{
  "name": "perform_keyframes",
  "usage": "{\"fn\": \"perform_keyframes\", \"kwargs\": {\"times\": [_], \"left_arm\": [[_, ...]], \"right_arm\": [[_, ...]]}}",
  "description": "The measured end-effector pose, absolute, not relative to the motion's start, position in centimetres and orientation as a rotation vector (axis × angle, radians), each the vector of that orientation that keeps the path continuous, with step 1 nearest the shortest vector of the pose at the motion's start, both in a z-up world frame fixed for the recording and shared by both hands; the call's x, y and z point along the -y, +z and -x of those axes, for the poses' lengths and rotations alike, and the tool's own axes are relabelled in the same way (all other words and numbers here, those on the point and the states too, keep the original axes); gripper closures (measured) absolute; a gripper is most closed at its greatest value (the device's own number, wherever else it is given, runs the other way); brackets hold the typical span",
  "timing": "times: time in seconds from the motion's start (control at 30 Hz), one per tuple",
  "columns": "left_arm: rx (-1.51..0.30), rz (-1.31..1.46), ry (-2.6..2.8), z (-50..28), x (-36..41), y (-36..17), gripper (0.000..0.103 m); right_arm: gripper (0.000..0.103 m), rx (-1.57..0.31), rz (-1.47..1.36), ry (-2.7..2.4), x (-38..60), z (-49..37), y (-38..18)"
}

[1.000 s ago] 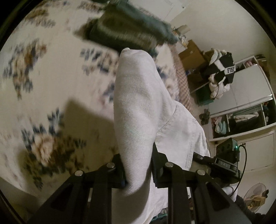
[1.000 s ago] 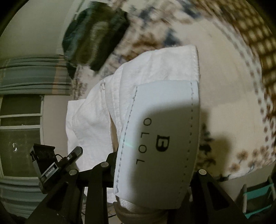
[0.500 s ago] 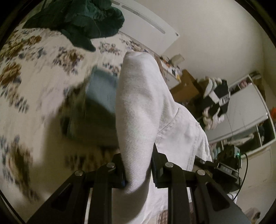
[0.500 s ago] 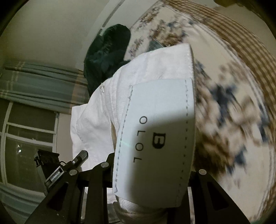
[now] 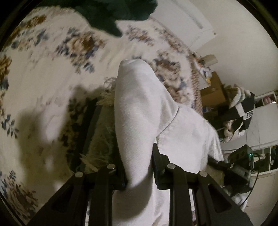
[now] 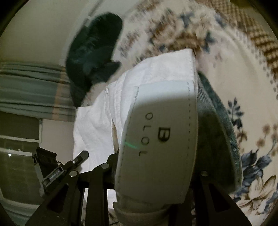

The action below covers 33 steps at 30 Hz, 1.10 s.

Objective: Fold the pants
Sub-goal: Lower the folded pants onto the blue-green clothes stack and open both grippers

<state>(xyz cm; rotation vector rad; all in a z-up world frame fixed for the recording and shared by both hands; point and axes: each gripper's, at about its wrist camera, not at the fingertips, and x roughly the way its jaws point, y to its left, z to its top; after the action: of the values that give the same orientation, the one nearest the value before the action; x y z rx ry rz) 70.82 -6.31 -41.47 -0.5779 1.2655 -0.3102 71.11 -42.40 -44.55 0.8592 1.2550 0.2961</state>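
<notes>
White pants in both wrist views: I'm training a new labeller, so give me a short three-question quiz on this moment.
1. True or false: both tongs are shut on the white pants.
2. What is printed on the patch in the right wrist view?
3. The dark green clothes lie: A) on the floral bedspread, B) in the left tongs, C) in the right tongs.

Key: 1 true; 2 "B OLOL"; 3 A.

White pants point(image 5: 139, 111) over a cream bedspread point(image 5: 43, 81) with blue-brown flowers.
</notes>
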Motion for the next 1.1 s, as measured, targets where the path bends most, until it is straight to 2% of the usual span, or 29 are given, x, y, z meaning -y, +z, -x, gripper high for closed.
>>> {"fn": "perform_keyframes", "kwargs": {"times": [0.07,0.2,0.27,0.37,0.53,0.63,0.73,0.8,0.87,0.9,0.97,1.0,1.03,1.1], "left_arm": [[-1.265,0.584,-0.307,-70.3,5.8,-41.9,0.077],[-1.265,0.572,-0.3,-70.1,5.5,-41.6,0.074],[-1.263,0.576,-0.298,-70.2,5.4,-41.4,0.074],[-1.267,0.555,-0.297,-70.4,5.9,-41.3,0.074],[-1.276,0.485,-0.255,-70.1,6.3,-40.2,0.073],[-1.258,0.372,-0.231,-69.1,7.6,-38.5,0.073],[-1.238,0.272,-0.184,-67.7,8.7,-37.1,0.072],[-1.22,0.233,-0.156,-66.7,9.0,-36.2,0.066],[-1.215,0.195,-0.129,-65.8,9.3,-35.2,0.052],[-1.203,0.179,-0.126,-65.3,9.4,-34.6,0.049],[-1.17,0.134,-0.12,-64.1,9.9,-33.1,0.025],[-1.156,0.115,-0.119,-63.6,10.1,-32.4,0.019],[-1.139,0.096,-0.117,-62.9,10.3,-31.5,0.015],[-1.113,0.07,-0.11,-61.8,10.5,-30.2,0.014]], "right_arm": [[0.06,-1.286,-0.892,0.294,42.9,-71.2,-45.9],[0.054,-1.3,-0.935,0.295,44.9,-70.3,-45.8],[0.056,-1.264,-0.934,0.273,46.0,-69.4,-45.0],[0.064,-1.217,-0.892,0.232,47.3,-68.4,-44.1],[0.065,-1.267,-0.718,0.135,46.0,-68.8,-44.1],[0.062,-1.259,-0.632,0.091,45.2,-68.3,-42.5],[0.052,-1.247,-0.477,0.001,43.8,-67.4,-40.4],[0.045,-1.213,-0.403,-0.045,43.1,-66.2,-38.9],[0.033,-1.183,-0.333,-0.093,42.0,-64.8,-37.4],[0.031,-1.177,-0.309,-0.104,41.5,-64.2,-37.0],[0.016,-1.164,-0.236,-0.129,40.0,-62.8,-36.1],[0.012,-1.157,-0.207,-0.136,39.4,-62.2,-35.7],[0.007,-1.147,-0.176,-0.146,38.6,-61.3,-35.3],[0.005,-1.125,-0.136,-0.164,37.3,-59.7,-34.4]]}}
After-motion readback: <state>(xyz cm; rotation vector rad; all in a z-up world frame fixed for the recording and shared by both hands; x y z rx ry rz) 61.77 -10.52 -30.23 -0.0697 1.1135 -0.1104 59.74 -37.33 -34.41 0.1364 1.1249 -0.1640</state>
